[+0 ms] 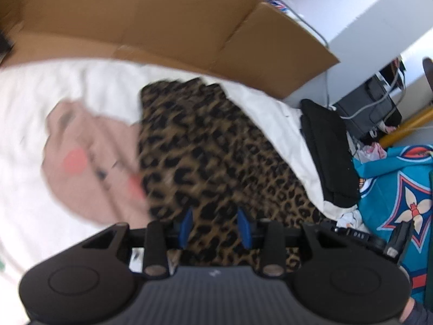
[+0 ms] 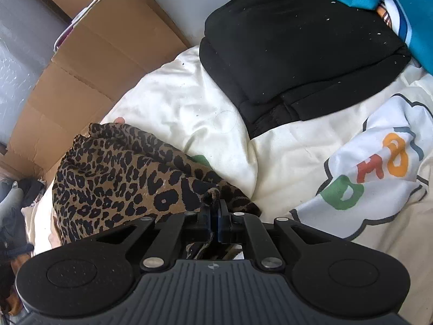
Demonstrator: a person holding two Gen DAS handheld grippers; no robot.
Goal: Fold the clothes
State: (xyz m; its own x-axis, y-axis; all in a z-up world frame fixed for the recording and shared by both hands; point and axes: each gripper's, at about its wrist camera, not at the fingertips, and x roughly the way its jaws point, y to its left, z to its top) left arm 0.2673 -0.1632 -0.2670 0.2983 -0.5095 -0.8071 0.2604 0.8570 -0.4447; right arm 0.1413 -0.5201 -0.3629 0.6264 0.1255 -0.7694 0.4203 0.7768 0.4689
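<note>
Right tool (image 2: 215,211) pinches a corner of the brown leopard-print fabric garment (image 2: 113,178); left tool (image 1: 215,226) hovers wide over the garment (image 1: 205,149), beside the folded black garment (image 2: 297,43)

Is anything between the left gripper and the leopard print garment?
Nothing visible. The left gripper is open right over the leopard print garment, with only its fabric between the fingers. The right gripper is already shut on a bunched edge of it.

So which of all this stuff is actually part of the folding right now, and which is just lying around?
In use:
leopard-print garment
right tongs, pinching its edge
left tongs, open above it

Lying about:
folded black garment
pink garment
cardboard
teal fabric
</note>
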